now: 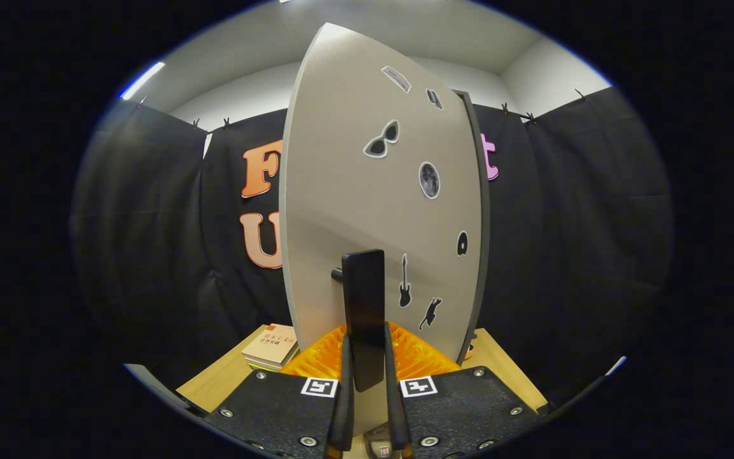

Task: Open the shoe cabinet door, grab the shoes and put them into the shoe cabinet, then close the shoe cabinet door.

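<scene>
Off to the left, beside the cabinet, a stack of books (271, 347) lies on the wooden surface (213, 382), well clear of the work. Next comes the shoe cabinet door (354, 191), a pale grey panel dotted with stickers (sunglasses, a moon, a guitar, a cat) and standing upright straight ahead of the gripper (367, 366). From its lower part juts the black door handle (364, 306), a flat bar whose long axis runs vertically, carried on a short peg that shows at its left side.

The gripper's fingers are drawn in close and pinch that handle from either side, one finger pressed on the left face, the other on the right, so the bar stands between them and rises above their tips. To the right, the door's dark far edge (483, 223) curves down toward the surface.

The relation that matters: the handle sits dead ahead and in line with the fingers, its length crossing their closing direction squarely. The grip looks sound for swinging the door. No shoes can be made out from here, so I cannot tell whether the door is opening or closing.
</scene>
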{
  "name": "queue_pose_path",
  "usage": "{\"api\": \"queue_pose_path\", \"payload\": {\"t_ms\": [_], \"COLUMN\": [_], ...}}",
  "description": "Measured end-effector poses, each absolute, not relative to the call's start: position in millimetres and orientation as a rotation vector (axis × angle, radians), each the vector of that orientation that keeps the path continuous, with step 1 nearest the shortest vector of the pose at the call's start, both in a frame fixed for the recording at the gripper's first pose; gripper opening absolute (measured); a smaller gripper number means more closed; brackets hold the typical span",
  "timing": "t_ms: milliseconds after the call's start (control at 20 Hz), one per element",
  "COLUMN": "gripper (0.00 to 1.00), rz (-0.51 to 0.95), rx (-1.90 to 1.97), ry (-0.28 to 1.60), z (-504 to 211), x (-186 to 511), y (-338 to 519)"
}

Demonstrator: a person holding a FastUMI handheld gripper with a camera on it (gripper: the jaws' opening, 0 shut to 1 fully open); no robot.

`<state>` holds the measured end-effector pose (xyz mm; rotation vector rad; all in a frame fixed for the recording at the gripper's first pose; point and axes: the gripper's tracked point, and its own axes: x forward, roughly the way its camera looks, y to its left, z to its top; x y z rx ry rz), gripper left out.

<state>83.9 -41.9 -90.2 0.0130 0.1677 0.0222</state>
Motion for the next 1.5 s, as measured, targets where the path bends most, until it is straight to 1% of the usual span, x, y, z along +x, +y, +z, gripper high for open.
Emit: {"api": "queue_pose_path", "payload": {"t_ms": [450,600,750,900,950,1000,1300,1500], "gripper": [0.21,0.20,0.20,0.16,0.12,0.12,0.12,0.12], "rz": [0.019,-0.020,-0.042,-0.091,-0.109,-0.108,-0.055,-0.079], "rx": [0.069,0.056,0.112,0.102,0.089,0.079,0.070,0.068], "ry": [0.171,0.159,0.187,0.173,0.165,0.168,0.170,0.162], "z": [-89.3,-87.1,-98.3,-98.4,-97.0,-95.7,-98.5,-96.2], "x": [42.7,30.6,27.9,24.7,25.3,24.7,25.8,14.2], "y": [-144.1,-176.3,-212.4,-246.4,-260.8,-270.1,-276.5,-276.8]}}
